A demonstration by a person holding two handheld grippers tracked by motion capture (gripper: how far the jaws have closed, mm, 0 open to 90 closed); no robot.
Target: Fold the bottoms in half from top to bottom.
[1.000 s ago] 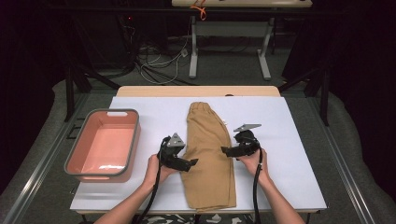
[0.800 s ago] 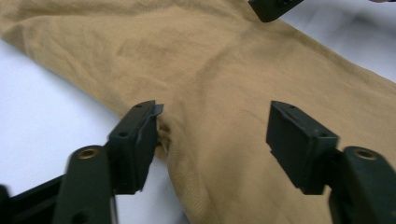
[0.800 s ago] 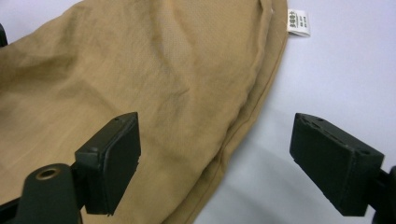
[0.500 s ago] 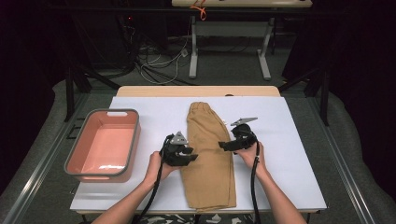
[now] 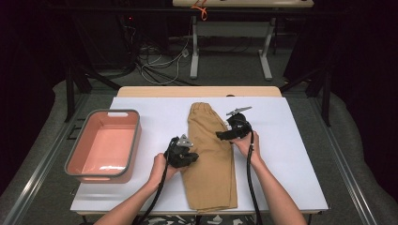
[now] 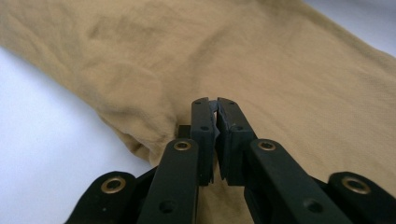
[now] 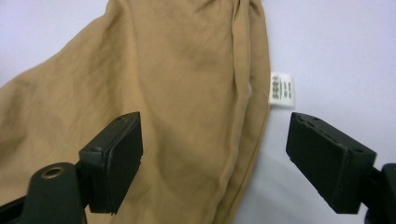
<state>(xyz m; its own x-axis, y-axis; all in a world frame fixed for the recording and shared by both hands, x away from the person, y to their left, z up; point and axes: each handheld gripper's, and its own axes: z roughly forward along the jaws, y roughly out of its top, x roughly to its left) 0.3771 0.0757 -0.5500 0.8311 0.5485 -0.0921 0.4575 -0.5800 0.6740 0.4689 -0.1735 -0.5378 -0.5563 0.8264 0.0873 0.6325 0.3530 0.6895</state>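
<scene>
Black jaws of the left gripper (image 6: 215, 105) are pressed together with only a thin slit between them, and the left gripper view does not make clear whether any cloth is pinched in that slit; the tips sit low over the tan trousers (image 6: 261, 70), just beside a bunched fold at the cloth's edge. In the high view the left gripper (image 5: 187, 157) lies at the left edge of the trousers (image 5: 209, 159), about halfway along their length, with the left hand (image 5: 159, 168) behind it and a black cable trailing toward the table's near edge. The right gripper (image 7: 212, 163) has its jaws spread wide, one pad over the tan cloth and the other over bare white table, so the right seam of the trousers (image 7: 154, 84) runs between them; nothing is held. A small white label (image 7: 282, 88) sticks out from that seam onto the table. In the high view the right gripper (image 5: 225, 136) sits at the trousers' right edge, nearer the waistband than the left one, with the right hand (image 5: 246, 143) behind it and a grey plate on top. The trousers lie folded lengthwise in a narrow strip down the middle of the white table (image 5: 291, 154), waistband at the far end and hems close to the near edge. A pink tub (image 5: 75, 161) with a grey rim stands well apart to the left, on the table's left side.
</scene>
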